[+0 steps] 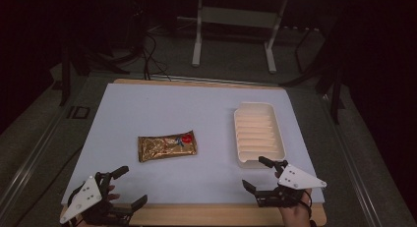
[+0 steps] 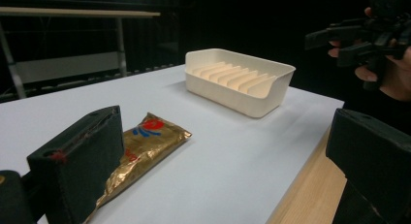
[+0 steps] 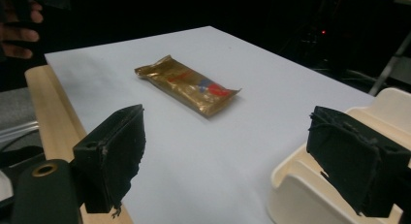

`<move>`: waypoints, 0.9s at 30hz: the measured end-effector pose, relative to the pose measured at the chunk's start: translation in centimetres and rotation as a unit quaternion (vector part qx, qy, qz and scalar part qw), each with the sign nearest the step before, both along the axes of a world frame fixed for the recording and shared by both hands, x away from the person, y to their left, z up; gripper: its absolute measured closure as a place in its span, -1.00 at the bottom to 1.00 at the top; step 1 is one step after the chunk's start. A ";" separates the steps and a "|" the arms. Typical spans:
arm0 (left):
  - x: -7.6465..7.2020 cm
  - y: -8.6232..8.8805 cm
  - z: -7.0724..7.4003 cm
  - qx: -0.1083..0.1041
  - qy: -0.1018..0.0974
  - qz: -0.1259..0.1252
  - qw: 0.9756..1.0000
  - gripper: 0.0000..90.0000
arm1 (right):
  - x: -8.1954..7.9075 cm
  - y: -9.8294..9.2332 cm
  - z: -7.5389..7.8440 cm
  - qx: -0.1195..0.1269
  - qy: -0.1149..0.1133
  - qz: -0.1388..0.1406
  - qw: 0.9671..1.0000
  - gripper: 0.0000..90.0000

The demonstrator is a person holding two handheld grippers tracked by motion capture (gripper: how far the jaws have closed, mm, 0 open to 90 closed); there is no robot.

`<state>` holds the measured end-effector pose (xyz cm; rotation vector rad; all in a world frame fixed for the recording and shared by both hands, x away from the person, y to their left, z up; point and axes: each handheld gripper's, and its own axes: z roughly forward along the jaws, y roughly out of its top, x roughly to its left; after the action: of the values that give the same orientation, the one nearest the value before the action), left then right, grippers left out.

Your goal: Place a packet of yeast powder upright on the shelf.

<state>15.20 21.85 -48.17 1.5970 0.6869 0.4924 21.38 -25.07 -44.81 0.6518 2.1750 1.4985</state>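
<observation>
High view: left gripper [image 1: 129, 185] near the front left corner of the table [image 1: 147, 109], jaws spread wide, nothing between them. Right gripper [image 1: 257, 174] near the front right corner, jaws likewise wide apart and holding nothing, far jaw just at the near end of the cream tray [image 1: 241, 118], whether touching cannot be told. Gold packet [image 1: 167, 146] lying flat on the white tabletop, ahead of both grippers and between them, closer to the left one, well apart from each. Tray to the right of the packet, directly ahead of the right gripper, ribbed inside.

Left gripper view: two black jaws set far apart at the bottom, bare tabletop between them. Packet [image 2: 140, 153] just beyond the left jaw, partly hidden behind it, red and blue print at its far end. Tray [image 2: 237, 78] farther off, ahead and slightly right. Other hand [image 2: 387, 73] with its gripper at the upper right.

Right gripper view: jaws wide, nothing gripped. Packet [image 3: 186, 83] ahead and between the jaws, well off. Tray [image 3: 300, 190] under the right-hand jaw, near corner at the bottom right. Fingers [image 3: 19, 35] of the other hand at the upper left.
</observation>
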 end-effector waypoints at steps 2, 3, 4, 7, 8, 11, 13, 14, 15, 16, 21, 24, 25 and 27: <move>0.0 -0.1 0.0 0.000 0.001 -0.006 1.000 -0.97 | 0.0 0.0 0.0 -0.002 -0.001 -0.003 1.000 -0.69; 0.0 -0.1 0.0 0.000 0.001 -0.006 1.000 -0.97 | 0.0 0.0 0.0 -0.002 -0.001 -0.003 1.000 -0.69; 0.0 -0.2 0.0 0.002 0.001 -0.013 1.000 -0.97 | -0.1 -0.2 0.2 -0.004 -0.007 -0.005 1.000 -0.69; -0.1 -0.2 0.0 0.002 0.000 -0.018 1.000 -0.97 | -0.4 -0.3 0.3 -0.007 -0.010 0.000 1.000 -0.68; -0.1 -0.2 0.0 0.001 0.002 -0.020 1.000 -0.97 | -0.5 -0.3 0.3 -0.011 -0.012 -0.002 1.000 -0.68; 0.0 -0.3 -0.1 0.003 -0.002 -0.018 1.000 -0.97 | -0.6 -0.3 0.5 -0.011 -0.012 -0.001 1.000 -0.68; 0.0 -0.4 -0.1 0.004 -0.002 -0.018 1.000 -0.97 | -0.7 -0.1 0.5 -0.011 -0.010 -0.001 1.000 -0.68; 0.0 -0.5 -0.1 0.007 -0.001 -0.017 1.000 -0.97 | -0.7 -0.1 0.5 -0.013 -0.011 -0.002 1.000 -0.68; 0.0 -0.6 -0.1 0.008 -0.002 -0.016 1.000 -0.97 | -0.7 0.0 0.5 -0.017 -0.010 -0.001 1.000 -0.69; 0.0 -0.7 0.0 0.007 0.002 -0.017 1.000 -0.97 | -0.7 0.1 0.5 -0.023 -0.012 -0.002 1.000 -0.70; 0.2 -1.7 0.8 0.014 0.025 -0.022 0.999 -0.97 | -1.0 0.4 0.7 -0.023 -0.016 0.005 1.000 -0.73; 0.4 -2.2 1.8 0.020 0.027 -0.015 0.999 -0.97 | -1.2 0.5 0.9 -0.017 -0.017 0.011 1.000 -0.76; 0.6 -2.4 2.1 0.029 0.033 -0.018 0.999 -0.97 | -1.3 0.6 1.0 -0.018 -0.018 0.011 1.000 -0.76; 1.0 -2.5 2.8 0.035 0.038 -0.022 0.998 -0.97 | -1.3 0.7 1.0 -0.017 -0.019 0.015 1.000 -0.77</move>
<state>16.22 19.32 -45.36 1.6989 0.6967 0.4297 20.04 -24.32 -43.82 0.5776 2.1851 1.4734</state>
